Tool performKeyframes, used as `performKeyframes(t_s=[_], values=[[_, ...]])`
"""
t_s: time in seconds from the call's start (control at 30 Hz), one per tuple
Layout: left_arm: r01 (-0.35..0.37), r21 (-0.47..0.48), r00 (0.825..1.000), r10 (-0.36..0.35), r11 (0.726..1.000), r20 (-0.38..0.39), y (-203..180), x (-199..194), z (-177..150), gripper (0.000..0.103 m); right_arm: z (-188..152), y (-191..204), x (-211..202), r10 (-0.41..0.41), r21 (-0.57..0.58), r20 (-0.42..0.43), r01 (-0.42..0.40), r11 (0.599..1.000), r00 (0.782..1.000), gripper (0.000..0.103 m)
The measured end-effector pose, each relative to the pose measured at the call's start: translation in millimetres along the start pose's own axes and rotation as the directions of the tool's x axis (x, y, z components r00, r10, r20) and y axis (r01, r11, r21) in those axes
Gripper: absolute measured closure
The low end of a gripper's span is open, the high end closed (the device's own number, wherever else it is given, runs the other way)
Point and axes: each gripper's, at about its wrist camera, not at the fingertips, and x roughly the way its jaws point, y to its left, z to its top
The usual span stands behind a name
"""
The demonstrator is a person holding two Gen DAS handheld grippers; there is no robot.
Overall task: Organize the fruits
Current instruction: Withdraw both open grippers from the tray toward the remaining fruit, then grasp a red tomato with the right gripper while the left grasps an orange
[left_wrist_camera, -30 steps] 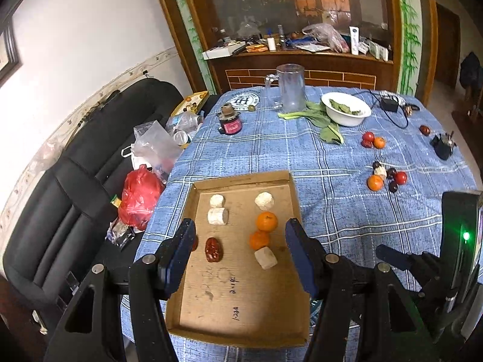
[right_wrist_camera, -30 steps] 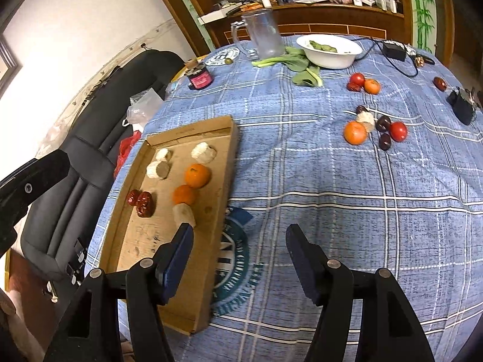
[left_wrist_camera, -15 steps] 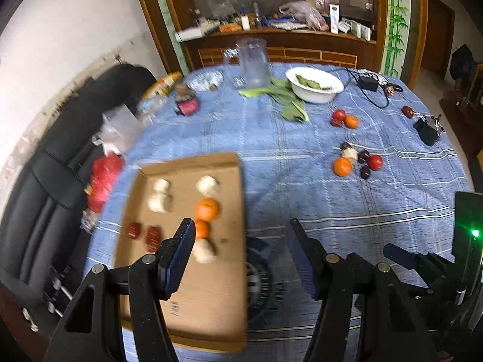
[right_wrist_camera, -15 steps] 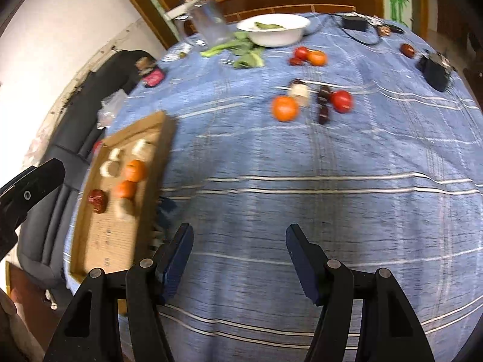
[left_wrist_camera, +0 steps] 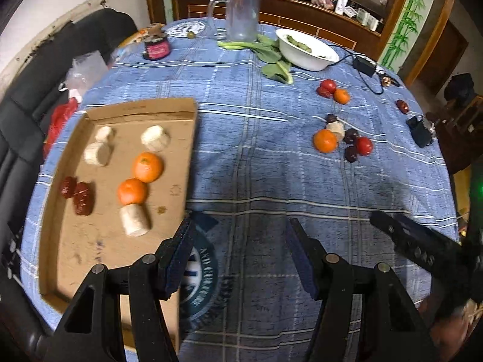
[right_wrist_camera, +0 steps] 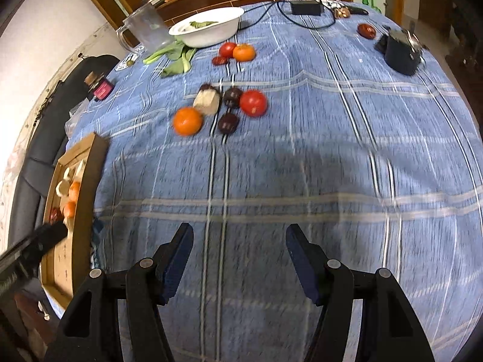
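A cardboard tray (left_wrist_camera: 90, 241) lies on the left of the blue checked table and holds two oranges (left_wrist_camera: 148, 166), several white pieces (left_wrist_camera: 155, 138) and two red dates (left_wrist_camera: 82, 197). Loose fruit sits mid-table: an orange (right_wrist_camera: 187, 120), a white piece (right_wrist_camera: 207, 101), dark fruits (right_wrist_camera: 228, 122) and a tomato (right_wrist_camera: 253, 102). Farther back lie a tomato (right_wrist_camera: 227, 49) and an orange (right_wrist_camera: 244, 52). My left gripper (left_wrist_camera: 238, 241) is open and empty beside the tray's right edge. My right gripper (right_wrist_camera: 238, 246) is open and empty over bare cloth, well short of the loose fruit.
A white bowl (right_wrist_camera: 208, 28) with greens, a clear jug (left_wrist_camera: 243, 15), leafy greens (left_wrist_camera: 265, 51), a small jar (left_wrist_camera: 157, 46), a black charger with cable (right_wrist_camera: 305, 7), a lone red fruit (right_wrist_camera: 366, 30) and a dark object (right_wrist_camera: 401, 51) sit at the back. A black sofa (left_wrist_camera: 24, 99) is on the left.
Both grippers have swung right, away from the tray and toward the loose fruit in the middle of the table. Both stay open and empty.
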Motion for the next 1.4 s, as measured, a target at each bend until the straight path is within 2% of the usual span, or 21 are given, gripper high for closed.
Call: performKeyframes(t_s=[0.1,0.17,0.23,0.3,0.33,0.5,0.6,0.67,0.8,0.93,1.03,1.17,1.23,1.27,1.4], values=[[0.053,-0.001,0.999,-0.053,0.999,0.009,-5,9,13,0.042,21,6,6,0.021,-0.06,0.037,-0.018,0.998,0.999,0.037],[0.08,-0.002,0.997,-0.08,0.997,0.022,-9,16,23,0.042,33,12,12,0.006,-0.106,0.063,0.0,0.994,0.998,0.052],[0.123,0.0,0.992,-0.123,0.992,0.033,-13,23,32,0.043,46,18,22,-0.012,-0.15,0.079,0.023,0.988,0.997,0.054],[0.143,0.003,0.989,-0.143,0.99,0.024,-17,33,39,0.052,53,17,26,-0.034,-0.167,0.093,0.05,0.985,0.995,0.057],[0.145,0.007,0.989,-0.145,0.989,0.017,-19,37,42,0.056,57,12,25,-0.039,-0.156,0.109,0.056,0.986,0.993,0.057],[0.18,0.039,0.984,-0.18,0.983,0.003,-33,59,55,0.057,69,-4,30,-0.065,-0.146,0.117,0.082,0.986,0.991,0.058],[0.211,0.064,0.977,-0.209,0.975,-0.032,-45,79,64,0.057,78,-5,34,-0.066,-0.163,0.126,0.086,0.983,0.99,0.058],[0.202,0.079,0.979,-0.199,0.976,-0.042,-49,88,67,0.057,82,-2,38,-0.069,-0.188,0.129,0.093,0.978,0.989,0.058],[0.234,0.106,0.972,-0.229,0.966,-0.055,-60,97,71,0.057,89,3,52,-0.067,-0.228,0.114,0.091,0.969,0.991,0.058],[0.246,0.154,0.969,-0.238,0.957,-0.07,-74,108,74,0.057,94,-4,59,-0.047,-0.204,0.099,0.066,0.977,0.994,0.058],[0.256,0.176,0.966,-0.246,0.951,-0.077,-84,118,79,0.057,94,-5,59,-0.024,-0.198,0.084,0.04,0.979,0.996,0.07],[0.252,0.189,0.967,-0.24,0.949,-0.083,-91,130,86,0.057,93,-8,58,-0.005,-0.175,0.071,0.017,0.984,0.997,0.072],[0.247,0.196,0.969,-0.237,0.949,-0.073,-95,131,88,0.06,93,-9,58,0.002,-0.16,0.066,0.008,0.987,0.998,0.072],[0.243,0.196,0.97,-0.233,0.95,-0.073,-96,131,89,0.069,93,-10,58,0.005,-0.155,0.065,0.005,0.988,0.998,0.072],[0.242,0.184,0.969,-0.23,0.953,-0.084,-93,127,87,0.071,90,-9,53,0.005,-0.145,0.056,0.003,0.989,0.998,0.072]])
